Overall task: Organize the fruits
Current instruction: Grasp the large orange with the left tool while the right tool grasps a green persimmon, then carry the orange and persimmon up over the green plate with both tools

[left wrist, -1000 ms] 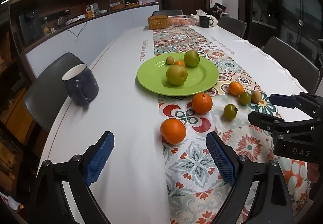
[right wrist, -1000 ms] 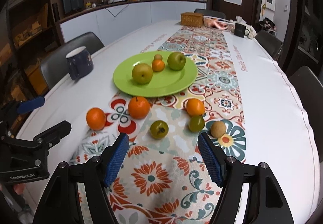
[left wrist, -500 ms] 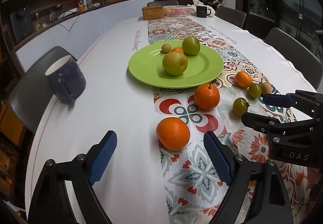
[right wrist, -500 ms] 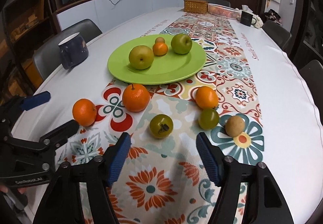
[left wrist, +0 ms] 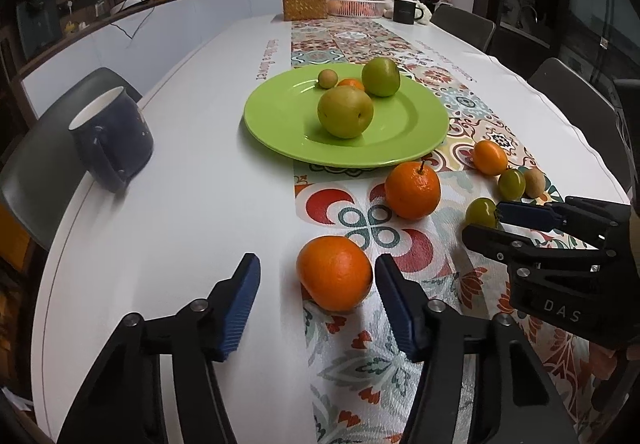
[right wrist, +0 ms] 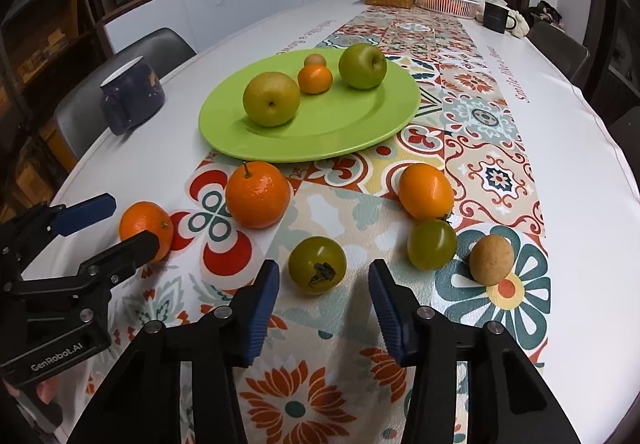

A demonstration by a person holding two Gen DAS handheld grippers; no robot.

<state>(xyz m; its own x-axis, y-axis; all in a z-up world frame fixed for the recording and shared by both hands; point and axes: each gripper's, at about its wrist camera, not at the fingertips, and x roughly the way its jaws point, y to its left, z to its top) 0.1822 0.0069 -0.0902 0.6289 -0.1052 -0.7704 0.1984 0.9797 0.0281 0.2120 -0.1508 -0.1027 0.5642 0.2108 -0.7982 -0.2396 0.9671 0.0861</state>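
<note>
Left wrist | left gripper (left wrist: 316, 276) jaws narrowing, unclamped round orange (left wrist: 334, 273) | small orange (left wrist: 351, 83) half-hidden

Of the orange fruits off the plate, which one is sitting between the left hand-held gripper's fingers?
The round orange fruit at the runner's left edge, between the left hand-held gripper fingers, which have just been closing. The stemmed orange and small oval orange lie farther off.

Your left gripper (left wrist: 316, 284), jaws just narrowing, brackets the orange (left wrist: 334, 272) at lower centre without clamping it; green plate (left wrist: 280, 127) sits above.
</note>
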